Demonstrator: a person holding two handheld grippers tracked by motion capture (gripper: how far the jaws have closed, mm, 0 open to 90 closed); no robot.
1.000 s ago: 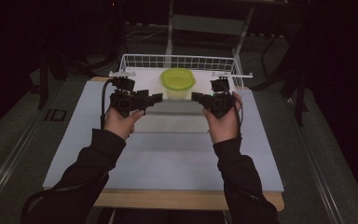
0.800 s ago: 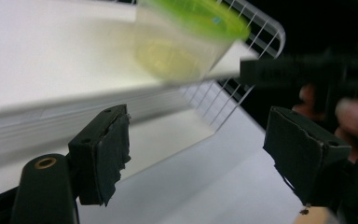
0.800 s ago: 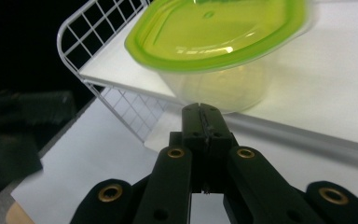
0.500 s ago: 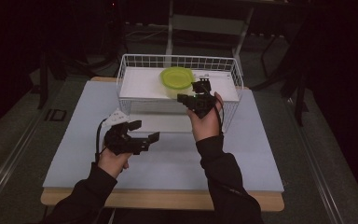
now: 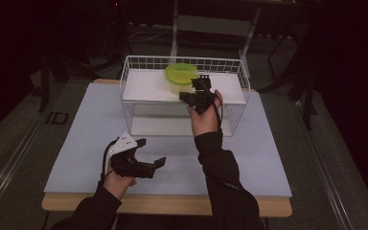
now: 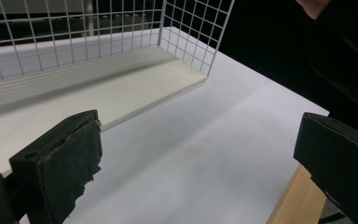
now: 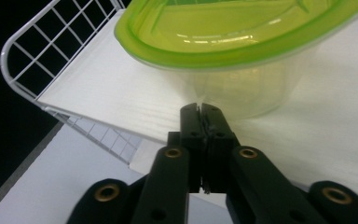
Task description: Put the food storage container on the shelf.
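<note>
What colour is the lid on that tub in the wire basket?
Lime green; the lid shows best in the right gripper view, on a clear tub.

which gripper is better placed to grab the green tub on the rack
Right. The right gripper is already at the rack, its shut jaws just short of the tub. The left gripper is open, low over the table, away from the tub.

Only thing we can read is "ID" in dark letters on the grey floor (image 5: 57, 118) left of the tabletop (image 5: 91, 134) (nothing legible on anything else, as far as we can tell).
</note>
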